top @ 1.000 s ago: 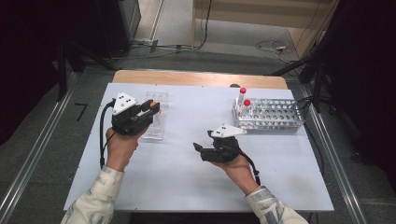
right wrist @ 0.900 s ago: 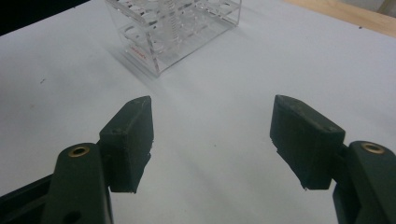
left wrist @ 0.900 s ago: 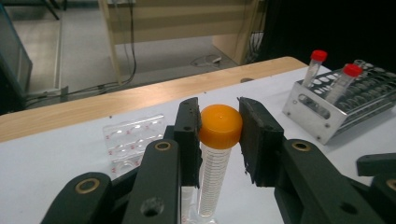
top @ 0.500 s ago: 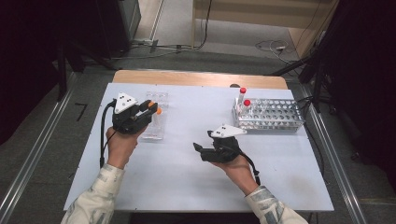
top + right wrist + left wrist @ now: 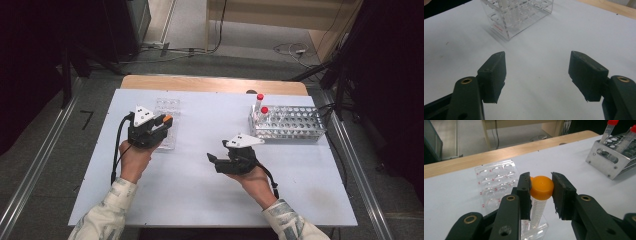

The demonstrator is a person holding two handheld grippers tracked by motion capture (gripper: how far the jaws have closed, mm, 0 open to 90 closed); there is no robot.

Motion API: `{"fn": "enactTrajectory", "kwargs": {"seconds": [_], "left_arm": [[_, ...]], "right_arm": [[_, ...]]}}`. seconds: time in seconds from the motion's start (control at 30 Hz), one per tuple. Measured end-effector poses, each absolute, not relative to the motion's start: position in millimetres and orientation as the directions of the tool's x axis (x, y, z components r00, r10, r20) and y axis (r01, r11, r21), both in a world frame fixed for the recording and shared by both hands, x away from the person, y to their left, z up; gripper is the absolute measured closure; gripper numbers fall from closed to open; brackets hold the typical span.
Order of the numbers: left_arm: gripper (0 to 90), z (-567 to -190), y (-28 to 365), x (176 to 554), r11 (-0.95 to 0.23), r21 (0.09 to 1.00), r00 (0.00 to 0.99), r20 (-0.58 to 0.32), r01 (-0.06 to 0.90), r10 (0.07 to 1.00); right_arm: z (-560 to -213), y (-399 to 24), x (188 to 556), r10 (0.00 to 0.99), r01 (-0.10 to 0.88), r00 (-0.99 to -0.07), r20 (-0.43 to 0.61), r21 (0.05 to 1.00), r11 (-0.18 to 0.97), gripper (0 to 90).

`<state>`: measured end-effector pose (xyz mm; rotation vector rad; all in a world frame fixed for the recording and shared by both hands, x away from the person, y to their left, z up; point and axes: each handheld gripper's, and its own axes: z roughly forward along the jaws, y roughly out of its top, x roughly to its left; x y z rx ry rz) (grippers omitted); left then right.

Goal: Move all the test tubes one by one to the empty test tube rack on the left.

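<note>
The left gripper (image 5: 541, 192) is clamped on an orange-capped tube (image 5: 539, 195), whose foot seems to sit in the clear rack (image 5: 496, 182) below. The right gripper (image 5: 537, 75) stands apart, over bare table (image 5: 200, 200).

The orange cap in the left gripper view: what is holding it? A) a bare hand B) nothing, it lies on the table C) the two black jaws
C: the left gripper has its black jaws pressed on both sides of the orange cap of the tube.
</note>
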<state>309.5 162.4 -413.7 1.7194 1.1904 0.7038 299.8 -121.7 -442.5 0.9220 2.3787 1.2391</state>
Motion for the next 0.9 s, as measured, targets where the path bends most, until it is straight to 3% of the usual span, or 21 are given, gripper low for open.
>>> {"fn": "enactTrajectory", "kwargs": {"seconds": [0.47, 0.7, 0.8, 0.9], "left_arm": [[57.9, -410.9, 163.7, 304.6, -0.102, 0.907, 0.38, -0.068, 0.409, 0.923], [38.1, -406.1, 160.6, 297.9, -0.08, 0.912, 0.358, -0.077, 0.403, 0.93], [23.1, -407.5, 159.2, 298.3, -0.074, 0.906, 0.328, -0.074, 0.417, 0.942], [18.8, -410.5, 159.0, 298.4, -0.065, 0.9, 0.323, -0.087, 0.432, 0.942]], "right_arm": [[-442.0, -123.1, 300.2, 0.67, 0.405, -0.742, 0.027, 0.814, 0.416, 29.5], [-442.5, -128.2, 304.0, 0.686, 0.405, -0.728, 0.016, 0.816, 0.411, 30.5], [-442.0, -131.6, 306.0, 0.697, 0.411, -0.717, 0.016, 0.817, 0.404, 30.5], [-441.3, -136.5, 309.5, 0.714, 0.42, -0.7, 0.004, 0.811, 0.407, 30.5]]}}
